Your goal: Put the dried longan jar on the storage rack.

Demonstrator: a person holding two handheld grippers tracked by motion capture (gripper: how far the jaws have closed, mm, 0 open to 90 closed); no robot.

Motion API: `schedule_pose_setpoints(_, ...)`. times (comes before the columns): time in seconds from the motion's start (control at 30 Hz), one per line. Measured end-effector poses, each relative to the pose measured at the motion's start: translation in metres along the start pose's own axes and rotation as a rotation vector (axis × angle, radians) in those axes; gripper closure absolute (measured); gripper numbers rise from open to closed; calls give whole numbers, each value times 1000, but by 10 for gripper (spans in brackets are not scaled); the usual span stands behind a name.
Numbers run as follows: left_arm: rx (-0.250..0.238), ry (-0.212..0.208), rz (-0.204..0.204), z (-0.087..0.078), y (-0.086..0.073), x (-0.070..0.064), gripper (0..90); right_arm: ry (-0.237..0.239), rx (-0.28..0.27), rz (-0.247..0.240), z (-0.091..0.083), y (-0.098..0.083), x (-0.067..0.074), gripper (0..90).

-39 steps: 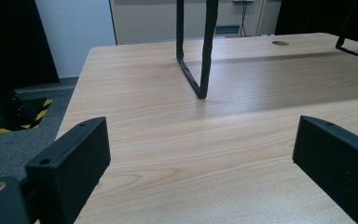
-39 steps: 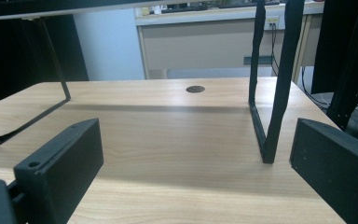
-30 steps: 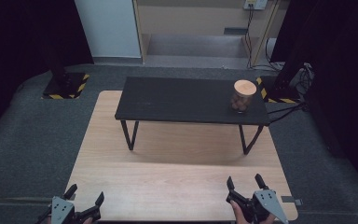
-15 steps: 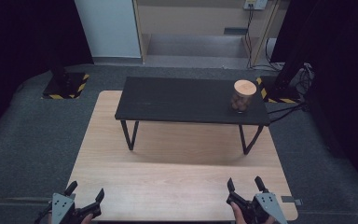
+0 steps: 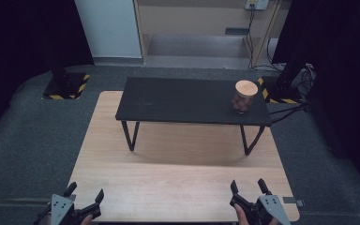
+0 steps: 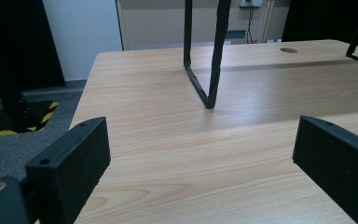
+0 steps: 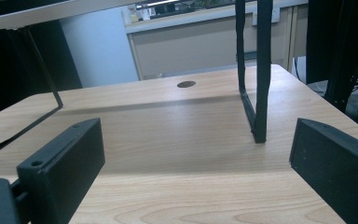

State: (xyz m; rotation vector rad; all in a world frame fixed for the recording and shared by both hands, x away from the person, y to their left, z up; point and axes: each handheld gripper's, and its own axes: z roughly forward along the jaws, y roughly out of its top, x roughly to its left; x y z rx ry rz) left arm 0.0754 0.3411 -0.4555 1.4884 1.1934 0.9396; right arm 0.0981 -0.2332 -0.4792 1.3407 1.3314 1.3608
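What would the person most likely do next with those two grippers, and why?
Probably carry the right gripper forward toward the jar. Both it and the left gripper sit open and empty at the near edge of the wooden table, while the jar stands far off at the right end of the black bench, on the right gripper's side.

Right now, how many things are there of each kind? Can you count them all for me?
Grippers: 2, the left gripper and the right gripper
Jars: 1, the jar with a wooden lid
Black raised shelves: 1, the black shelf
Wooden tables: 1, the wooden table
Total: 5
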Motion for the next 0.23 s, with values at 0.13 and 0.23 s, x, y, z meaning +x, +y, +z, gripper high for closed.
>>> schedule_pose_setpoints(0.13, 0, -3, 5, 0, 1, -1, 26, -3, -2, 15, -1, -2, -2, 29)
schedule_pose_setpoints(0.23, 0, 1, 5, -1, 1, -1, 26, -6, -5, 12, -4, -1, -2, 27)
